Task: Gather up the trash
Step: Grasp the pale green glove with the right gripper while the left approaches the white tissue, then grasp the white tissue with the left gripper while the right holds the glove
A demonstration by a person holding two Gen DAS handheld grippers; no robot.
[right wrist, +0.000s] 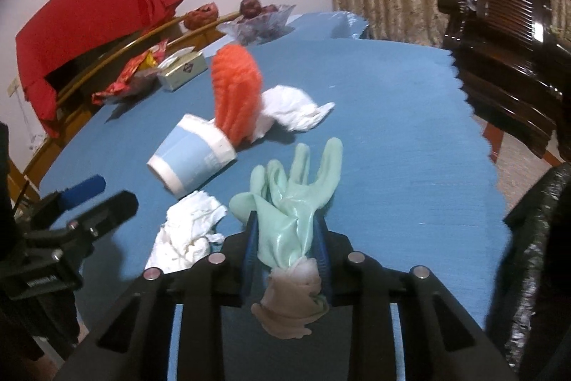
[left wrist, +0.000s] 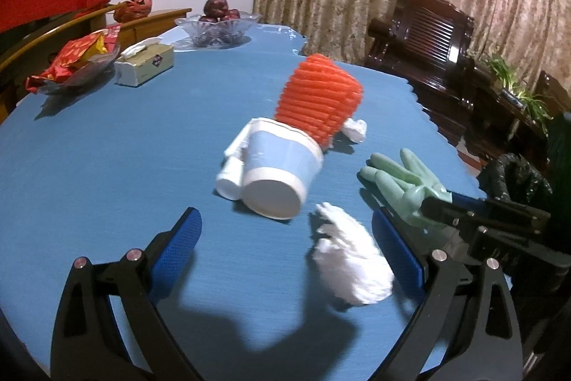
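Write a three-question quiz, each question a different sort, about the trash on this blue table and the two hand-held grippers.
1. True or false: the right hand-held gripper is shut on the green glove.
2. Which lies on its side? A) tissue box B) paper cup C) fruit bowl
3. Fill in: the crumpled tissue lies between the open left hand-held gripper's ____.

Key: 1 true; 2 B; 3 fingers
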